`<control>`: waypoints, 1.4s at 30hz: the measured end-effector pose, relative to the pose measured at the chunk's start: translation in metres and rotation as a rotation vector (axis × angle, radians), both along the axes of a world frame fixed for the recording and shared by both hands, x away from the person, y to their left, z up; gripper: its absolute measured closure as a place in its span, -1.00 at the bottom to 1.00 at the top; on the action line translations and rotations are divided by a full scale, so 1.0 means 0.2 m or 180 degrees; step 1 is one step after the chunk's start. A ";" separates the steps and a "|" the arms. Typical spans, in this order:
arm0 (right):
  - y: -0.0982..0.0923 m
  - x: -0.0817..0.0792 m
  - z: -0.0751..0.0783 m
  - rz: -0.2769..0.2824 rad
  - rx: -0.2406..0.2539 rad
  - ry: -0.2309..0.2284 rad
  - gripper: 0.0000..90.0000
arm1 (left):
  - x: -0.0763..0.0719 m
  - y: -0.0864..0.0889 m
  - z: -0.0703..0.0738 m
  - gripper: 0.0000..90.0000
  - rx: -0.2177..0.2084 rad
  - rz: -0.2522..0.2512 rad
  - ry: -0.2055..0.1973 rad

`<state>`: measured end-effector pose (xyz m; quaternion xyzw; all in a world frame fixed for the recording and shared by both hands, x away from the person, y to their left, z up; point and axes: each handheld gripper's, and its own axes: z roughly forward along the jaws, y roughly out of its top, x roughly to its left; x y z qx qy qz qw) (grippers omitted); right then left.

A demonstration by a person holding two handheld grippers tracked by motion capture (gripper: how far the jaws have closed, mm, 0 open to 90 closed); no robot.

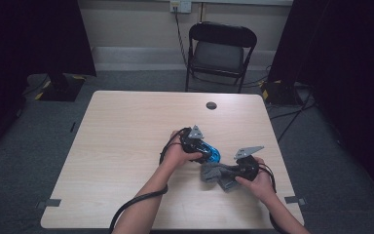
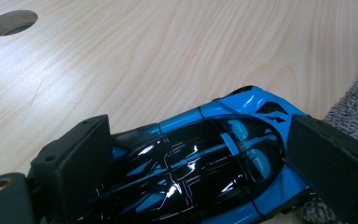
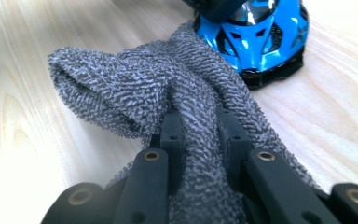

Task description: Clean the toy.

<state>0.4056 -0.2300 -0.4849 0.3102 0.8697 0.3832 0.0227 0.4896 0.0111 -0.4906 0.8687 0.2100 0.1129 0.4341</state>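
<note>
A blue and black toy car (image 1: 213, 155) sits on the wooden table (image 1: 126, 146) right of centre. My left gripper (image 1: 205, 151) is shut on it; in the left gripper view the two black pads (image 2: 74, 156) press on the sides of the car (image 2: 205, 158). A grey terry cloth (image 1: 214, 175) lies bunched just beside the car's nose. My right gripper (image 1: 233, 170) is shut on the cloth. In the right gripper view its fingertips (image 3: 172, 128) pinch a fold of the cloth (image 3: 121, 88), which touches the front of the car (image 3: 261, 37).
A round cable hole (image 1: 211, 105) is in the table near its far edge, also visible as the hole (image 2: 11, 22) in the left gripper view. A black folding chair (image 1: 221, 51) stands behind the table. Dark curtains hang at both sides.
</note>
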 end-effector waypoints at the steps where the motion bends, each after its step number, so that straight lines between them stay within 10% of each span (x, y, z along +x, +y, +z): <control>1: -0.01 0.01 0.00 -0.0008 -0.0011 0.0007 0.69 | 0.00 0.00 0.00 -0.84 0.0000 -0.0001 0.0002; 42: -0.22 0.15 0.02 -0.0610 -0.0146 0.0005 0.69 | 0.00 0.01 0.00 -0.83 -0.0012 0.0013 -0.0026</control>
